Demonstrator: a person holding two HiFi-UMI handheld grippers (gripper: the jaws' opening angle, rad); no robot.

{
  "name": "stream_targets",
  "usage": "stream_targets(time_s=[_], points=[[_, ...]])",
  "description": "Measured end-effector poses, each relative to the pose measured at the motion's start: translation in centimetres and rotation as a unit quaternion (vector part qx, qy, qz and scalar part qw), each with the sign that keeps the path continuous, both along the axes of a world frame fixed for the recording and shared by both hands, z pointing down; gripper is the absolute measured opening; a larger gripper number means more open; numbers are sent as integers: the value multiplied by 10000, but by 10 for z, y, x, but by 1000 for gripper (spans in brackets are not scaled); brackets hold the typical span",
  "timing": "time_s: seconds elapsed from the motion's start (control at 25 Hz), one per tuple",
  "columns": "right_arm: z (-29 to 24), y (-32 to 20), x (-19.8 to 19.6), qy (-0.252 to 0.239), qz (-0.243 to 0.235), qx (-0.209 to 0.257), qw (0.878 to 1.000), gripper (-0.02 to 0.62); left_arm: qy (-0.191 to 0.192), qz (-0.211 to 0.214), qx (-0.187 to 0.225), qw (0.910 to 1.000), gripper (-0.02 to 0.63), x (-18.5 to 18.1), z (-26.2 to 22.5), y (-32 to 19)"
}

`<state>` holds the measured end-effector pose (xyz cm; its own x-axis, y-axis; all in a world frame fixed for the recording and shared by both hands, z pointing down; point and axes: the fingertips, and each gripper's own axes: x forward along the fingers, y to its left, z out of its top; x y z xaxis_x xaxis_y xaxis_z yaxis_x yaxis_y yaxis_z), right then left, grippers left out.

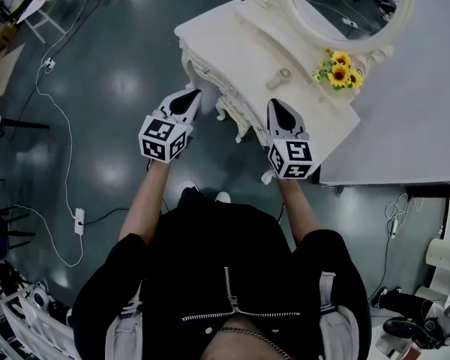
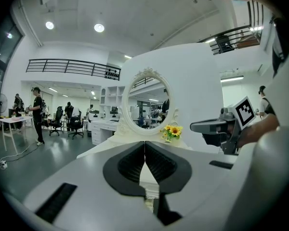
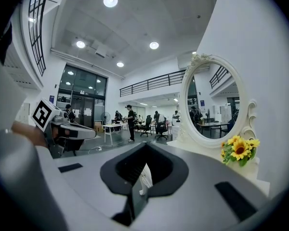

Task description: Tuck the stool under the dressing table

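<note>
The white dressing table point(image 1: 240, 43) with its oval mirror point(image 1: 345, 6) and a bunch of sunflowers point(image 1: 339, 70) stands just ahead of me. Carved white legs point(image 1: 240, 130) show below its front edge; I cannot pick out the stool as a separate thing. My left gripper point(image 1: 193, 94) hovers at the table's front left corner, jaws shut on nothing. My right gripper point(image 1: 274, 103) is over the front edge, its tips also together. In the left gripper view the shut left gripper point(image 2: 145, 143) points at the mirror point(image 2: 147, 105). In the right gripper view a carved leg point(image 3: 144, 179) shows behind the shut right gripper point(image 3: 145, 144).
White cables point(image 1: 56, 111) and a power strip point(image 1: 79, 220) lie on the dark floor at the left. A grey panel point(image 1: 412, 111) stands behind the table at the right. People and office chairs point(image 2: 62, 121) are far off in the room. My shoes point(image 1: 187, 193) are near the table.
</note>
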<state>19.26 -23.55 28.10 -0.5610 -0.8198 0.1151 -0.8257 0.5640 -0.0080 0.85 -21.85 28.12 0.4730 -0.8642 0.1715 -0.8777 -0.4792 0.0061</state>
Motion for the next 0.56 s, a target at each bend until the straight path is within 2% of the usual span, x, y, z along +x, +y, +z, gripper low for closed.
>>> stream_targets(time_s=[0.56], points=[[2,10,-3,-19,-61,41,10000,6,-29,-83,8,10000,21,-4,3,12]])
